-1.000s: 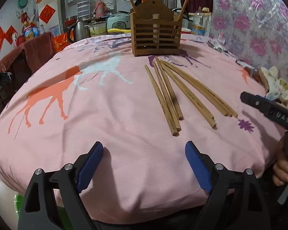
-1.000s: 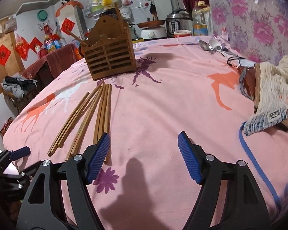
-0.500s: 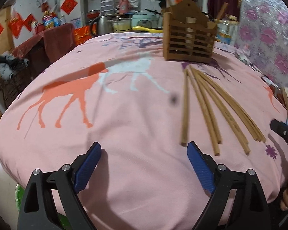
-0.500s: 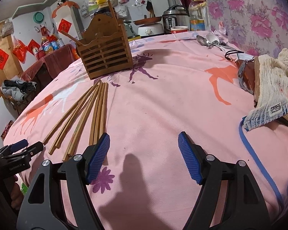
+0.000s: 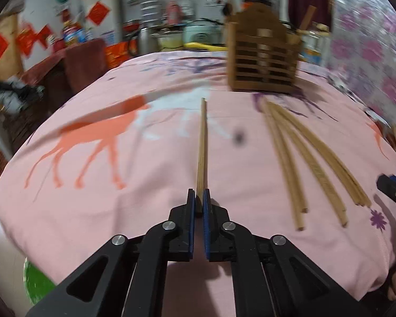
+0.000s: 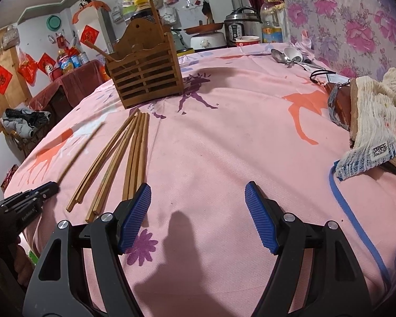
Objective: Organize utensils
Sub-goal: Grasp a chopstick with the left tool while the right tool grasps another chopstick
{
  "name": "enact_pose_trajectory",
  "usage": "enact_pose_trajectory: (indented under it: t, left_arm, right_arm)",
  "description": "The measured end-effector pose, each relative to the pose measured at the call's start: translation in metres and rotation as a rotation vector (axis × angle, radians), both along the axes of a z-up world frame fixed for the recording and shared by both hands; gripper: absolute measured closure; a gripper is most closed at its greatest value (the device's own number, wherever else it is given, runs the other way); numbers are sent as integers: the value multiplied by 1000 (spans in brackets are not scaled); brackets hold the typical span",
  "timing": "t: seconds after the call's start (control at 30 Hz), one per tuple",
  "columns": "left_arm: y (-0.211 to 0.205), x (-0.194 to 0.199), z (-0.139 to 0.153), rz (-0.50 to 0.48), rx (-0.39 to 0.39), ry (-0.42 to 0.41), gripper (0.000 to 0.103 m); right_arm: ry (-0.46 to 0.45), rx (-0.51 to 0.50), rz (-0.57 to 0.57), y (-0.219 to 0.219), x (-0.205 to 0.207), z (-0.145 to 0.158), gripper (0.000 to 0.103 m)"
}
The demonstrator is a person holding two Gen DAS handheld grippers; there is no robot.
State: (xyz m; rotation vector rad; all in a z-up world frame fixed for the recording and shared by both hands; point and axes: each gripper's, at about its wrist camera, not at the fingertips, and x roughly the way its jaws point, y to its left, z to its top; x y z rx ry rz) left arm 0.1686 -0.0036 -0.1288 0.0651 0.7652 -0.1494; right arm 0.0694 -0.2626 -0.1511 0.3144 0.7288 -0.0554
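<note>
Left wrist view: a pink cloth (image 5: 150, 179) printed with horses covers a rounded table and fills most of the picture, with a cluttered kitchen blurred behind it. At the far edge, slightly right of centre, stands a slatted wooden holder (image 5: 262, 60). To the right lie the loose chopsticks (image 5: 306, 155), fanned on the cloth with their far tips toward the holder. The left gripper (image 5: 199, 202) has its blue pads pressed together on the near end of a single chopstick (image 5: 202, 142). That stick's long axis runs straight ahead from the jaws, its far tip aimed at the table's far edge, left of the holder. To drop it in, the hand likely needs to swing right and tip the stick upright.

In the right wrist view, the right gripper (image 6: 196, 211) hovers low over the cloth with its jaws wide apart and nothing between them; the loose chopsticks lie just to its left. Spoons (image 6: 287, 55) rest far right, and a pale knitted cloth (image 6: 375, 121) lies at the right edge.
</note>
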Motion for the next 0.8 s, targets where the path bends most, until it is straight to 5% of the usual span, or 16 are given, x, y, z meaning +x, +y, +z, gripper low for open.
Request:
enact_pose_trajectory:
  t: [0.3,0.47,0.6,0.67,0.8]
  left_arm:
    - [14,-8,0,11,-26,-19,91]
    - [14,-11,-2,16,-20,-28,52]
    - [10,-13,-3,15,4,-40,45]
    - [11,-13,-3,18,1,-38,43]
    - [13,-12,-3,26,0,-36,40]
  right_arm:
    - [7,-77,112,24,-5,-2,43]
    - [19,-81,132,27,-4,-4,46]
    - [16,-150,158,39,-4,-5,54]
    - [18,-176,126,34,-1,-5,66]
    - [22,-94,110,18,-1,-5,68]
